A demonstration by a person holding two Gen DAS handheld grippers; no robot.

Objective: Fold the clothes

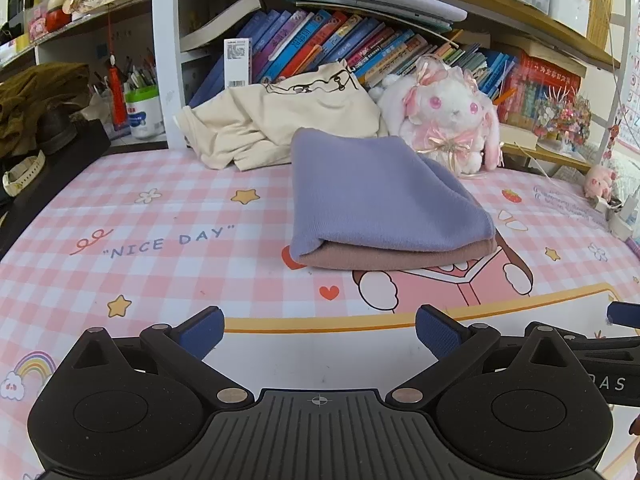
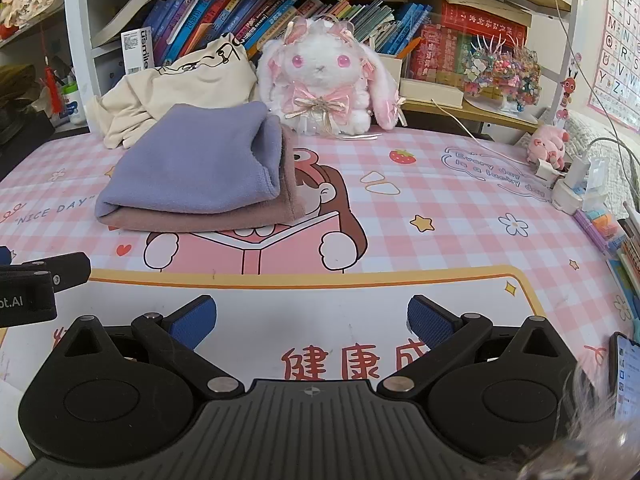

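Observation:
A folded purple cloth [image 1: 376, 192] lies on top of a folded pink-brown cloth [image 1: 400, 258] on the pink checked desk mat [image 1: 160, 216]. The same stack shows in the right wrist view, purple [image 2: 192, 164] over pink-brown [image 2: 200, 220]. A crumpled cream garment [image 1: 280, 120] lies behind the stack against the books; it also shows in the right wrist view [image 2: 172, 84]. My left gripper [image 1: 320, 330] is open and empty, near the mat's front, short of the stack. My right gripper [image 2: 312, 322] is open and empty, to the right of the left one.
A white and pink plush rabbit [image 1: 452, 120] sits behind the stack to the right. A bookshelf [image 1: 340, 40] lines the back. Chargers and cables [image 2: 572, 184] lie at the right edge, a phone [image 2: 626, 376] at the near right, dark items [image 1: 48, 128] at the left.

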